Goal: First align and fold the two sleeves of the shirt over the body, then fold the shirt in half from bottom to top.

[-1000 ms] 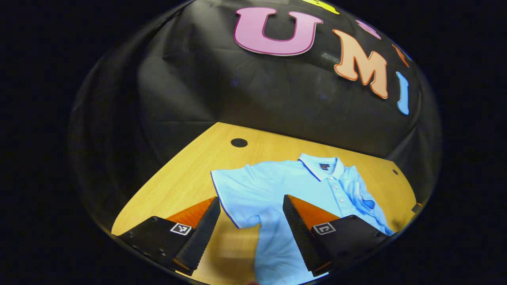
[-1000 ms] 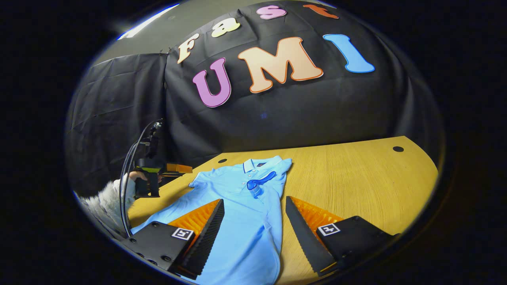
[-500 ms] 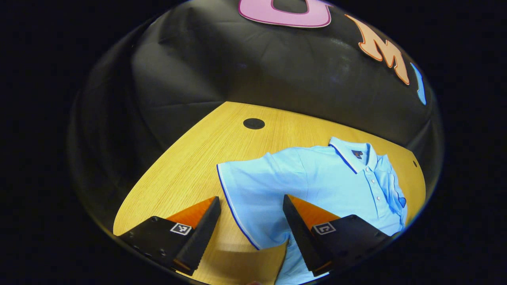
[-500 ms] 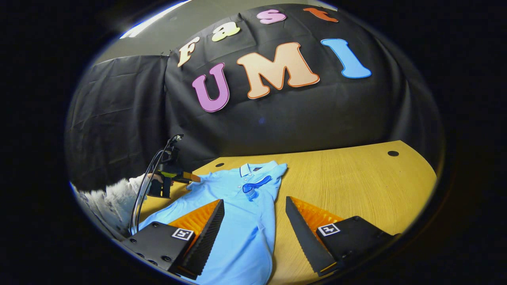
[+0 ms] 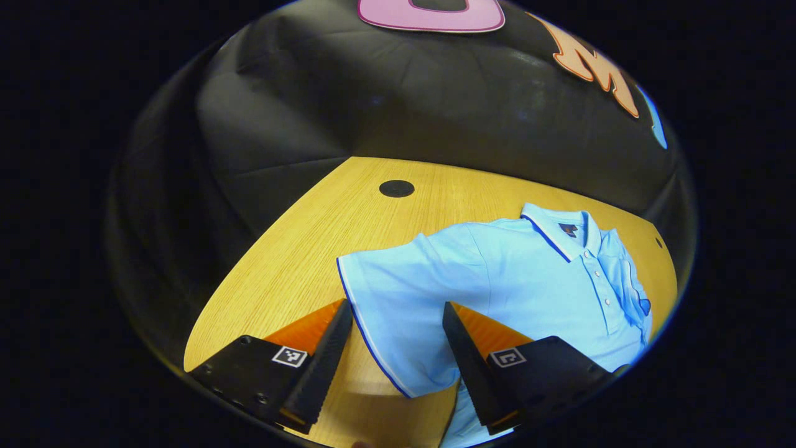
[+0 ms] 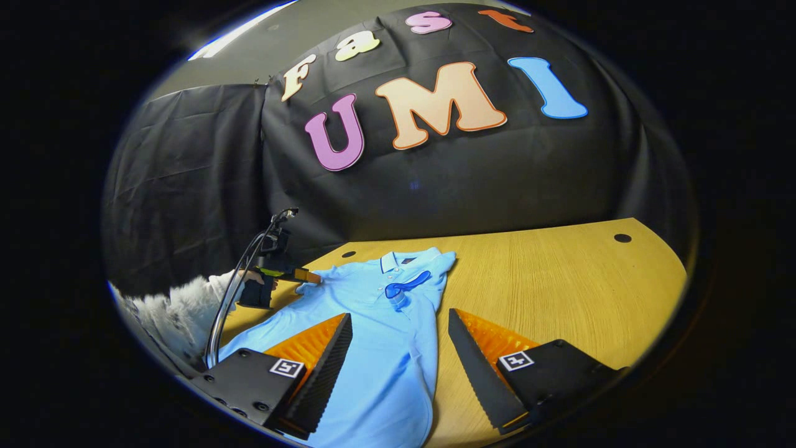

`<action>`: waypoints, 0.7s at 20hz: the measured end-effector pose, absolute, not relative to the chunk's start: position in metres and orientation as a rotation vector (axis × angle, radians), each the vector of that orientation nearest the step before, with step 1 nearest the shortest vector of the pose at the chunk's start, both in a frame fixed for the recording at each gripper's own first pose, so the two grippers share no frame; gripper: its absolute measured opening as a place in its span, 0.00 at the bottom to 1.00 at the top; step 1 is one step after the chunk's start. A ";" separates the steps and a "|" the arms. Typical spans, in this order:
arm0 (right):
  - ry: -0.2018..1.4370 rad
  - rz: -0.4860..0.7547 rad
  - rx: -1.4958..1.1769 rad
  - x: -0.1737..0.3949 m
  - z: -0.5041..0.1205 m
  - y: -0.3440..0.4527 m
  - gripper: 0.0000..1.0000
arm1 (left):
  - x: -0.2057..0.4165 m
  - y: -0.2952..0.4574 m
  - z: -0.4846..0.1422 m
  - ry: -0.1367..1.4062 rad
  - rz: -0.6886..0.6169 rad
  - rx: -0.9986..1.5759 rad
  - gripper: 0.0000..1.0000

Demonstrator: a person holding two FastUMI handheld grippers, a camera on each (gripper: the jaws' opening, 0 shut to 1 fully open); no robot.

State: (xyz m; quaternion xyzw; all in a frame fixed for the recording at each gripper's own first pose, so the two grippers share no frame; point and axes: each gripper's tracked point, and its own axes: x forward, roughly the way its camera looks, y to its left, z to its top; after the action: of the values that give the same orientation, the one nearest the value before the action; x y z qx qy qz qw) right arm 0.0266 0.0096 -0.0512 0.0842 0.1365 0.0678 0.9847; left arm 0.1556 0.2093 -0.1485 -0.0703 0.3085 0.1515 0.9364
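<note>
A light blue polo shirt [image 5: 497,280] lies flat on the wooden table [image 5: 311,249], collar toward the booth wall. Its one sleeve [image 5: 398,311], edged with a dark blue line, still spreads outward; my left gripper [image 5: 398,361] stands open just over it, the sleeve hem lying between the fingers. In the right gripper view the shirt [image 6: 379,336] shows its other sleeve [image 6: 407,286] folded over the chest. My right gripper [image 6: 398,367] hangs open above the lower body of the shirt. The left gripper [image 6: 292,275] shows there too, at the shirt's far-left sleeve, held by a hand in a fuzzy white sleeve [image 6: 180,305].
Bare wooden table [image 6: 559,280] stretches to the right of the shirt. A round dark cable hole [image 5: 397,188] sits beyond the sleeve, another [image 6: 622,238] near the far right corner. A cable [image 6: 236,292] trails from the left gripper. Black cloth walls close the back and left.
My left gripper has come in low toward the spread sleeve, so the hem now lies between its fingers. The right gripper has barely shifted above the shirt's body.
</note>
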 end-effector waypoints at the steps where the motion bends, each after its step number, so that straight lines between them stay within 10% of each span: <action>1: 0.276 0.140 0.171 0.027 -0.051 0.011 0.98 | 0.155 0.210 -0.151 0.631 0.309 -0.145 0.88; 5: 0.276 0.147 0.173 0.025 -0.051 0.011 0.97 | 0.155 0.201 -0.144 0.621 0.273 -0.146 0.60; 8: 0.272 0.149 0.169 0.025 -0.041 0.008 0.97 | 0.161 0.187 -0.146 0.620 0.221 -0.160 0.07; 14: 0.265 0.147 0.168 0.024 -0.036 0.002 0.98 | 0.161 0.186 -0.141 0.616 0.221 -0.135 0.00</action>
State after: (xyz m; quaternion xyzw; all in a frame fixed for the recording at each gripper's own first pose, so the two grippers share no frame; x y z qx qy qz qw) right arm 0.0239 0.0017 -0.0356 0.0838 0.1317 0.0730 0.9850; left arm 0.1608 0.1862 -0.1414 -0.0665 0.3022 0.1083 0.9447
